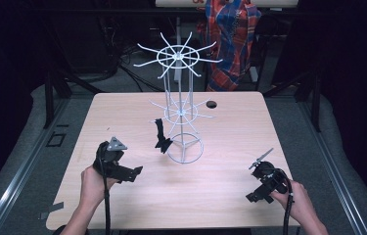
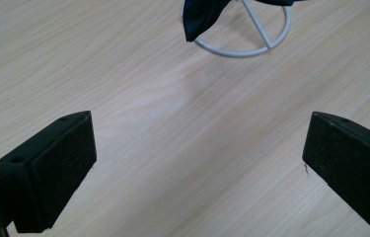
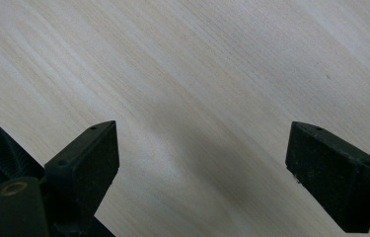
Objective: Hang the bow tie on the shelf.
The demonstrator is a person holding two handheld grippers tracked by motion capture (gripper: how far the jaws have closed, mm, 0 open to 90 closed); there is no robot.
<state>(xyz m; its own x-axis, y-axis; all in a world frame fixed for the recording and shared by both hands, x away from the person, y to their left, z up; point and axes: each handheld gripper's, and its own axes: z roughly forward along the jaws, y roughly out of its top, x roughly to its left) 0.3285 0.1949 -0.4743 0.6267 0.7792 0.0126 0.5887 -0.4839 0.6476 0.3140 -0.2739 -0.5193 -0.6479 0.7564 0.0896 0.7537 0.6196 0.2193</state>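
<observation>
Hanging from a low arm of the white wire rack (image 1: pixel 181 105), a dark cloth (image 1: pixel 161 137) is drooping down to the rack's ring base, ahead of the left gripper (image 1: pixel 136 172) and a little to its right. In the left gripper view the cloth (image 2: pixel 202 17) is showing at the top edge, well beyond the jaws and touching the ring (image 2: pixel 244 49). The left gripper (image 2: pixel 197 163) is standing wide with nothing between its pads, only bare table (image 2: pixel 123 74) lying under them. The person's left hand (image 1: pixel 92 183) is holding it low over the table, pointing toward the rack. The right gripper (image 1: pixel 253 197) is sitting well apart from the cloth, which is lying far off to its left. The right gripper (image 3: pixel 202 163) is also gaping wide over bare wood, gripping nothing.
</observation>
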